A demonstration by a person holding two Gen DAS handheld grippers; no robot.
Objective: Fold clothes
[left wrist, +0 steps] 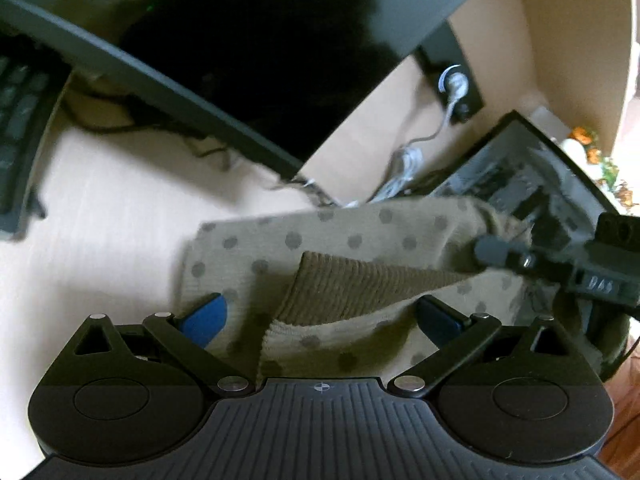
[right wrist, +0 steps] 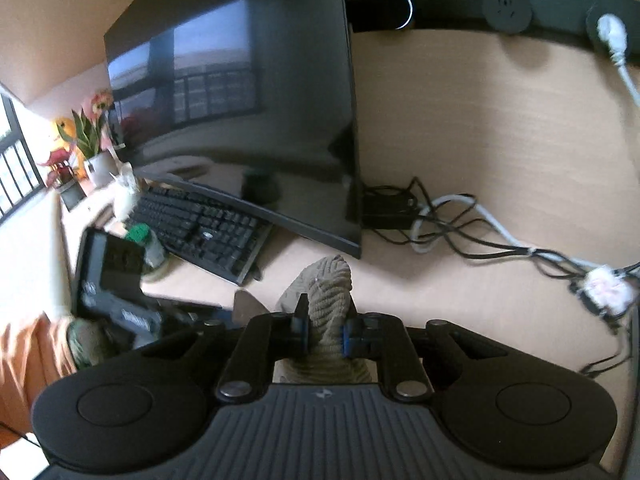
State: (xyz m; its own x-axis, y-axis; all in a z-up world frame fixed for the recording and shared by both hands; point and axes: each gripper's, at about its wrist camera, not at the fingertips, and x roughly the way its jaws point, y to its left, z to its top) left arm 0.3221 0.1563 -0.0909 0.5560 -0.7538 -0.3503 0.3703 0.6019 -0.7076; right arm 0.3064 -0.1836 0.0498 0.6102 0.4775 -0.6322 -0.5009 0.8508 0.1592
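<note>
— Near the monitor (right wrist: 248,92), on the pale worktop (left wrist: 100,216), what is the garment doing?

— An olive dotted knit garment (left wrist: 320,236) lies in front of the monitor's lower edge, its ribbed hem (left wrist: 352,284) turned up across the middle. One end is lifted off the worktop.

— Who has that end?

— The right gripper (right wrist: 325,330). Its fingers are nearly closed, pinching a bunch of ribbed fabric between the blue pads.

— And the left gripper (left wrist: 320,312)?

— Spread wide over the cloth on the near side, away from the monitor, gripping nothing.

— How far along is the folding?

— Early, I'd judge. The cloth is rumpled, no clean fold is laid yet; the raised end must be carried across and flattened.
</note>
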